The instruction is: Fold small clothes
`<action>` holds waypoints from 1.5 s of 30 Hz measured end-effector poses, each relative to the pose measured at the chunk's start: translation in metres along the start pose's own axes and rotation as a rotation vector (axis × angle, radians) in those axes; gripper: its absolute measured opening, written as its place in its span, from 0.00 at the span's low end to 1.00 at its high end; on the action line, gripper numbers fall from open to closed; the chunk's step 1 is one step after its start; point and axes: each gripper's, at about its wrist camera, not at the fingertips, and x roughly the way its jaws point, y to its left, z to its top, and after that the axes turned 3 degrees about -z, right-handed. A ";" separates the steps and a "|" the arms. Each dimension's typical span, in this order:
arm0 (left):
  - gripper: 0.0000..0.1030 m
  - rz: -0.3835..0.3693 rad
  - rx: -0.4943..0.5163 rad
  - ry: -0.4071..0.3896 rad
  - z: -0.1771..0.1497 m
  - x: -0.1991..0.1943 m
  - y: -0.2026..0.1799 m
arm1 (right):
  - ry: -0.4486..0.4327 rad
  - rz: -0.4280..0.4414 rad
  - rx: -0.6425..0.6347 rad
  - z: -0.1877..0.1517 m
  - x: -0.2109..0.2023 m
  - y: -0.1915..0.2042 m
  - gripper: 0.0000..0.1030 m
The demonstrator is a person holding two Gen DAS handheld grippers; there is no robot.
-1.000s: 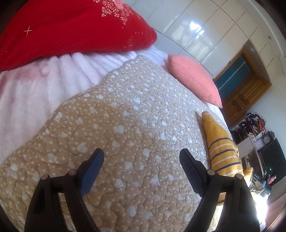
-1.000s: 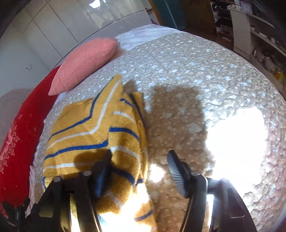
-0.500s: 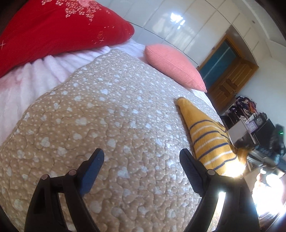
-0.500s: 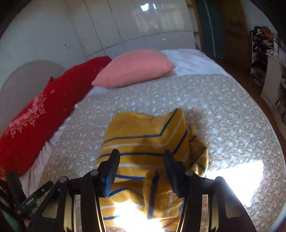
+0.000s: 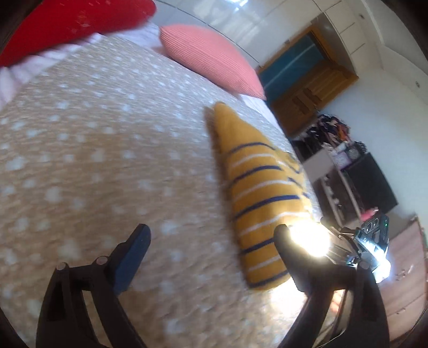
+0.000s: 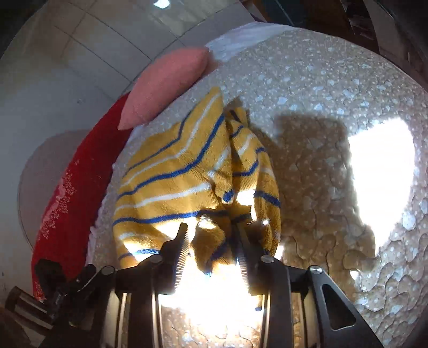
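A yellow knit garment (image 6: 182, 171) with blue and white stripes lies crumpled on the beige dotted quilt (image 6: 334, 80). My right gripper (image 6: 211, 230) sits at its near edge with a raised fold of the knit between its jaws. The jaws are opening, and a bright gap shows beside the left pad. In the left wrist view the garment (image 5: 256, 192) lies to the right. My left gripper (image 5: 211, 233) hovers over bare quilt (image 5: 93, 160), its jaws opening wide with nothing between them. Its right finger (image 5: 283, 241) is close to the garment's near edge.
A pink cushion (image 5: 211, 56) and a red pillow (image 5: 75, 24) lie at the head of the bed. Beyond the bed's right side stand a wooden door (image 5: 307, 88) and cluttered shelves (image 5: 345, 171). Harsh sunlight washes out the bed's near edge (image 6: 214, 294).
The left gripper swung right across the quilt toward the garment and its jaws widened. The right gripper swung out and came back, its jaws now narrower around a fold of the garment.
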 end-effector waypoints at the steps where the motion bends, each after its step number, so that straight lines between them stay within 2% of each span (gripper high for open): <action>1: 0.97 -0.032 -0.008 0.025 0.004 0.012 -0.004 | -0.047 0.002 -0.009 0.003 -0.008 0.001 0.66; 2: 0.97 -0.055 -0.016 0.065 0.008 0.030 -0.007 | -0.088 -0.017 -0.019 0.008 -0.015 0.001 0.78; 3: 0.97 -0.066 -0.023 0.099 0.012 0.047 -0.009 | -0.120 -0.054 -0.027 0.013 -0.016 0.001 0.82; 5: 0.99 -0.064 -0.026 0.136 0.014 0.075 -0.012 | -0.112 -0.108 -0.027 0.028 -0.003 -0.003 0.85; 7: 1.00 -0.035 0.019 0.099 0.013 0.083 -0.022 | -0.041 -0.084 -0.011 0.044 0.022 -0.010 0.85; 9: 0.99 -0.065 0.097 0.131 0.007 0.089 -0.035 | 0.066 -0.034 0.031 0.053 0.058 -0.015 0.85; 10: 0.82 -0.097 0.122 0.152 0.005 0.090 -0.041 | 0.101 0.005 0.051 0.055 0.073 -0.017 0.84; 11: 0.56 -0.117 0.142 0.176 0.003 0.091 -0.048 | 0.104 0.033 0.052 0.057 0.080 -0.015 0.72; 12: 0.52 -0.081 0.171 0.168 0.003 0.088 -0.055 | 0.119 0.076 0.050 0.060 0.085 -0.009 0.59; 13: 0.49 -0.048 0.201 0.136 0.004 0.082 -0.062 | 0.141 0.129 0.074 0.061 0.089 -0.003 0.50; 15: 0.43 -0.039 0.224 0.077 0.009 0.063 -0.071 | 0.119 0.147 0.060 0.064 0.084 0.016 0.43; 17: 0.43 -0.037 0.228 0.014 0.016 0.040 -0.075 | 0.075 0.173 -0.009 0.066 0.071 0.042 0.42; 19: 0.43 -0.049 0.230 -0.044 0.020 0.016 -0.075 | 0.029 0.238 -0.046 0.067 0.055 0.061 0.41; 20: 0.44 -0.047 0.232 -0.050 0.022 0.008 -0.073 | 0.005 0.261 -0.061 0.066 0.048 0.066 0.41; 22: 0.48 0.008 0.251 -0.024 0.019 0.003 -0.067 | -0.010 0.281 -0.069 0.058 0.045 0.069 0.42; 23: 0.49 0.046 0.256 -0.002 0.017 0.008 -0.063 | 0.006 0.261 -0.069 0.053 0.050 0.066 0.43; 24: 0.49 0.090 0.256 0.021 0.015 0.009 -0.057 | 0.031 0.203 -0.076 0.046 0.058 0.061 0.44; 26: 0.49 0.175 0.245 0.042 0.010 0.009 -0.043 | 0.087 0.037 -0.097 0.030 0.073 0.048 0.47; 27: 0.49 0.186 0.235 0.034 0.010 0.005 -0.038 | 0.101 0.023 -0.083 0.024 0.074 0.041 0.50; 28: 0.51 0.180 0.225 0.016 0.012 -0.001 -0.035 | 0.090 0.041 -0.051 0.021 0.069 0.036 0.50; 29: 0.59 0.176 0.217 -0.005 0.014 -0.007 -0.031 | 0.068 0.035 -0.031 0.020 0.059 0.035 0.51; 31: 0.69 0.194 0.193 -0.072 0.018 -0.021 -0.025 | 0.002 -0.008 -0.076 0.021 0.034 0.049 0.51; 34: 0.70 0.214 0.172 -0.113 0.024 -0.027 -0.020 | -0.091 -0.079 -0.233 0.020 0.002 0.091 0.51; 37: 0.70 0.209 0.167 -0.073 0.021 -0.017 -0.020 | -0.159 -0.160 -0.417 0.011 -0.009 0.136 0.48; 40: 0.70 0.168 0.224 -0.011 0.007 0.002 -0.034 | -0.205 -0.285 -0.529 -0.004 -0.007 0.158 0.46; 42: 0.73 0.130 0.300 0.024 -0.008 0.007 -0.051 | -0.175 -0.259 -0.540 -0.016 -0.005 0.156 0.46; 43: 0.76 0.126 0.341 0.041 -0.016 0.011 -0.057 | -0.154 -0.239 -0.529 -0.022 -0.004 0.153 0.47; 45: 0.76 0.147 0.433 0.089 -0.034 0.024 -0.070 | -0.100 -0.220 -0.511 -0.034 0.003 0.143 0.52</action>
